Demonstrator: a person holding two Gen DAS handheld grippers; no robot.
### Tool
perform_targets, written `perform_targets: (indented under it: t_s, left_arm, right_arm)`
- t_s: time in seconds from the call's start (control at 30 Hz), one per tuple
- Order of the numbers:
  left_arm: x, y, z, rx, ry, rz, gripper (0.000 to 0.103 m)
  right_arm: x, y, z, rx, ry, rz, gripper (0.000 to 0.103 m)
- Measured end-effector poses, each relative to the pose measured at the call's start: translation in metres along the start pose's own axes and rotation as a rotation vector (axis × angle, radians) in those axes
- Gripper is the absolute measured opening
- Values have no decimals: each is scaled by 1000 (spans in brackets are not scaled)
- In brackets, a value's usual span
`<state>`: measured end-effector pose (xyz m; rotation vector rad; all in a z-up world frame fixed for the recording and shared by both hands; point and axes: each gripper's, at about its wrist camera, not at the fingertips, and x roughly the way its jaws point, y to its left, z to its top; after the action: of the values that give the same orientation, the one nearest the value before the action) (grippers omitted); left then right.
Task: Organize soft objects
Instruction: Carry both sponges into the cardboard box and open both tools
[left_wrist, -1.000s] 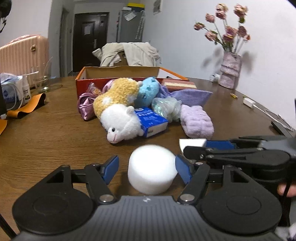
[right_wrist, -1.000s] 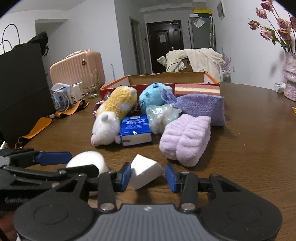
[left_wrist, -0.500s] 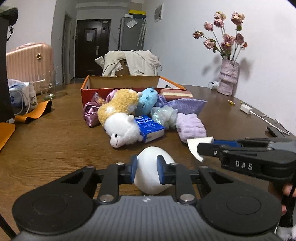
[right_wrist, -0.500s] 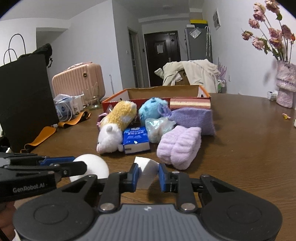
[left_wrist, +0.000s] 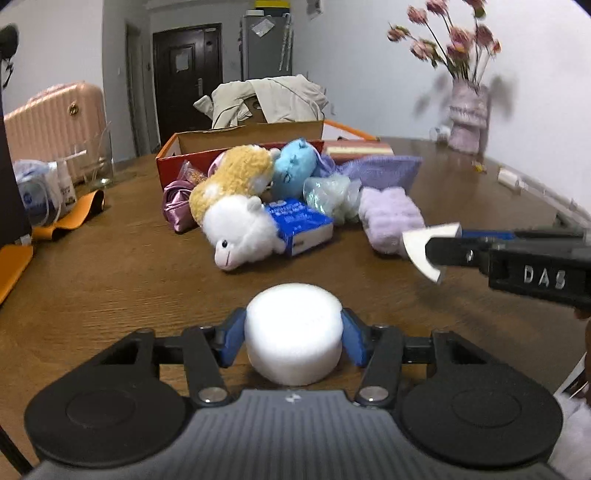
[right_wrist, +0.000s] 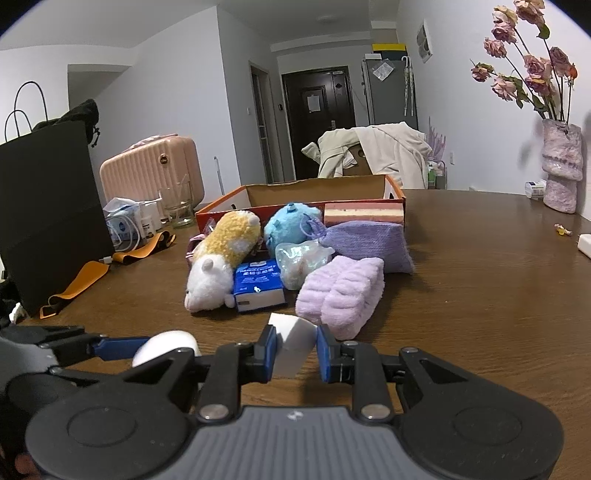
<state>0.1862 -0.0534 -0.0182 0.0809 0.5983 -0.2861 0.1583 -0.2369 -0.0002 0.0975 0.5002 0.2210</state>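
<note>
My left gripper (left_wrist: 293, 341) is shut on a round white sponge (left_wrist: 293, 328) and holds it above the table. My right gripper (right_wrist: 293, 350) is shut on a white wedge sponge (right_wrist: 291, 341), also lifted; the wedge shows in the left wrist view (left_wrist: 428, 245). Ahead lies a pile of soft things: a yellow-and-white plush (right_wrist: 218, 258), a blue plush (right_wrist: 291, 225), a blue tissue pack (right_wrist: 258, 284), a crinkly plastic bag (right_wrist: 301, 260), a lilac fluffy roll (right_wrist: 341, 291) and a purple cushion (right_wrist: 369, 243). An open orange box (right_wrist: 317, 192) stands behind them.
A pink satin pouch (left_wrist: 177, 206) lies left of the pile. A black bag (right_wrist: 48, 206), orange strap (right_wrist: 88, 273), bottles and a glass (right_wrist: 179, 208) sit at the left. A vase of flowers (right_wrist: 559, 166) and a white charger (right_wrist: 585, 245) are at the right.
Both grippers closed on their sponges, the left on the round one, the right on the wedge, and lifted them off the table. The left squeeze has eased, so the round sponge looks wider again.
</note>
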Motion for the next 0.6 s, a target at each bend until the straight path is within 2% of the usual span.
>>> perform_targets:
  t_s: [0.13,0.33,0.5,0.6]
  left_arm:
    - [-7,12,21,-29,-45,0,54]
    - [8,42,92,-36,-132,2,55]
    - [58,70,167,-32,-144,2,55]
    - [108,85,209,-34,-96,26,56]
  right_arm:
    - [3,-7,16,-4,-23,20,23]
    - [22,-25,73,-47,-68,80,23]
    - [66,-46,143,-68,-97,143,23]
    - [122,-65,186,-36,-44,147,23]
